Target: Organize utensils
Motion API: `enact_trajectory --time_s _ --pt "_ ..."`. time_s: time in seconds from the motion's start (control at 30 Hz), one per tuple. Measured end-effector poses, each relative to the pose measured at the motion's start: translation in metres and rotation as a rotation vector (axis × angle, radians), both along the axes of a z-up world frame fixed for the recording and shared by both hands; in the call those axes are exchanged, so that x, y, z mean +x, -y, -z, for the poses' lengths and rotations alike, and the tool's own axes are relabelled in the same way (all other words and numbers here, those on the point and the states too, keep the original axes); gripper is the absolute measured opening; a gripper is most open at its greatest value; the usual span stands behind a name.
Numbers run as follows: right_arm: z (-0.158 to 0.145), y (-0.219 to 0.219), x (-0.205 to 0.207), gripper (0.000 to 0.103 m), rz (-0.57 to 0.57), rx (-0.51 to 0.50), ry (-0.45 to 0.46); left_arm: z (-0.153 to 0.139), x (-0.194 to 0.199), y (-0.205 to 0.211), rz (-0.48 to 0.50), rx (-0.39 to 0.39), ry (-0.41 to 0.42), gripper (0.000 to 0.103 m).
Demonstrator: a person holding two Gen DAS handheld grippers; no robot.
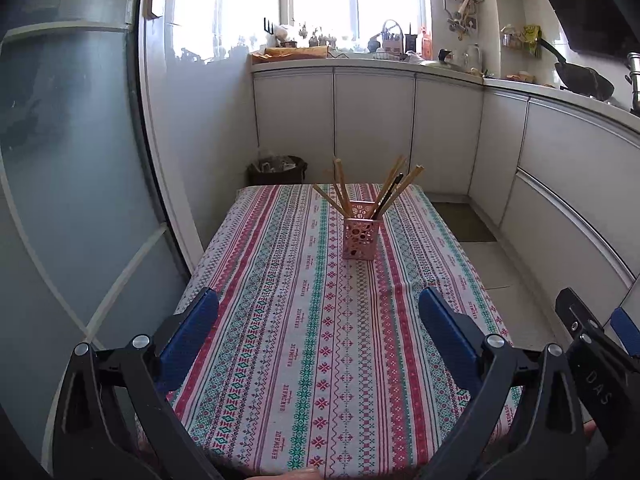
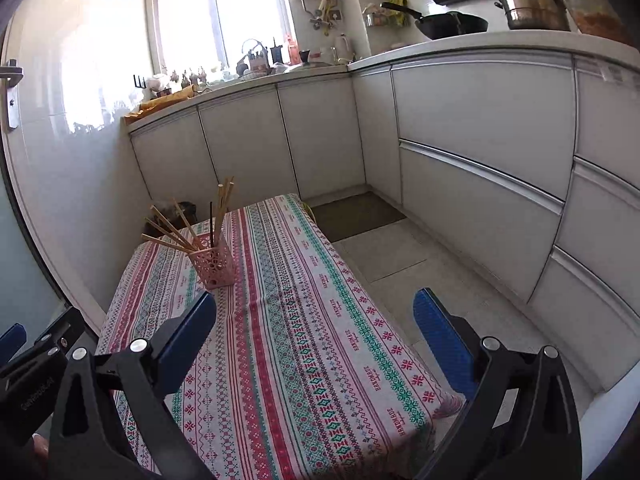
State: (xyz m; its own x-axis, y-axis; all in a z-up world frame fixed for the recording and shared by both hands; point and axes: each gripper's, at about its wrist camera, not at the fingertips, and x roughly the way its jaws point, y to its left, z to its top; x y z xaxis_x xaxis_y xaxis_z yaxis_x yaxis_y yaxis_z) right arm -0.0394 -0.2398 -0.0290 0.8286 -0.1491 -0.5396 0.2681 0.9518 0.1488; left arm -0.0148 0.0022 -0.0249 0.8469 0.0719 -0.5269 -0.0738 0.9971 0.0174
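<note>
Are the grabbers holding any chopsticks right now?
No. The left hand-held gripper and right hand-held gripper are open and empty; the chopsticks stand in the pink holder.

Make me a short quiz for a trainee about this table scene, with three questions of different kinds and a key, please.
1. True or false: the left claw is shut on a chopstick.
2. Multiple choice: where are the wooden chopsticks? A) flat on the patterned tablecloth B) standing in the pink perforated holder C) in the right claw
3. Fill in: among the wooden chopsticks, one stick is ____ in colour.

Key
1. False: both claws are open and hold nothing.
2. B: they lean outward in the holder, which stands on the tablecloth.
3. Black.
</note>
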Motion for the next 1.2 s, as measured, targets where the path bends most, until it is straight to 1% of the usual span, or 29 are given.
enact_trajectory --time_s 0.37,0.67,1.2 --pt "0.0045 0.0048 -0.0007 0.096 0.004 0.032 -0.026 -0.0065 -0.0031 -0.0023 -0.004 -0.023 0.005 0.096" --pt "0.0059 0.0053 -0.0011 0.096 -0.002 0.033 -0.039 -0.0084 -0.0044 -0.0013 0.002 -0.033 0.002 0.096" --pt "0.0059 0.0058 -0.0024 0.096 -0.011 0.041 -0.045 -0.0097 -0.0059 -0.0009 -0.007 -0.031 0.003 0.096"
